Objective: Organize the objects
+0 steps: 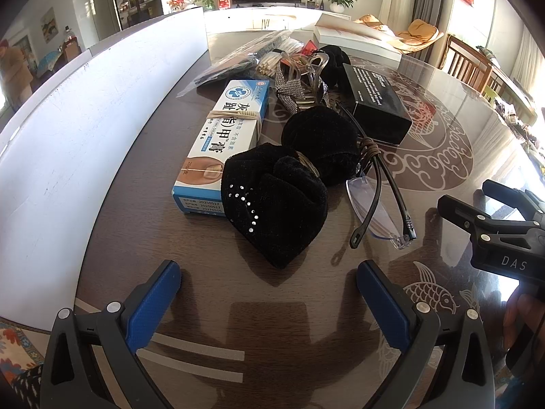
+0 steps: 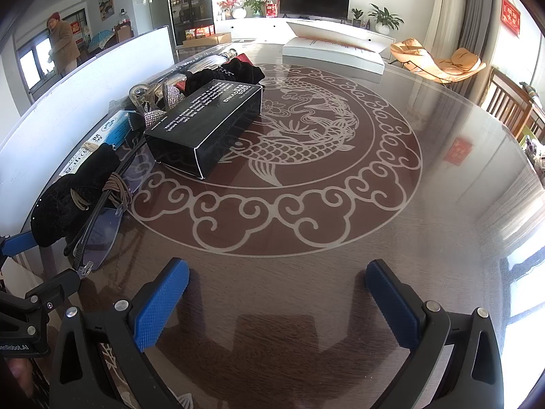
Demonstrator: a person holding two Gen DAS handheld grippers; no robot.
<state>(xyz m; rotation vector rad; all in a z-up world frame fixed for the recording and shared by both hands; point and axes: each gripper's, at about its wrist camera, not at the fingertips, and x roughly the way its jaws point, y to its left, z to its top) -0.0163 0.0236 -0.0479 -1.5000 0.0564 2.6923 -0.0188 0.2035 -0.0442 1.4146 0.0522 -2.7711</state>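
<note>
Left wrist: black pouch [image 1: 272, 204] lies beyond open fingers [image 1: 153, 303].

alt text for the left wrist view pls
The open left gripper hovers over a dark table, empty, facing a black velvet pouch. Behind the pouch lie a white-and-blue cream box, rimless glasses and a black box; the right gripper shows at the right edge.

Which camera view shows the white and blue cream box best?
The left wrist view: the cream box lies almost whole there, with printed top and rubber band visible. The right wrist view shows only a small corner of it, hidden behind the black box and black cloth.
</note>
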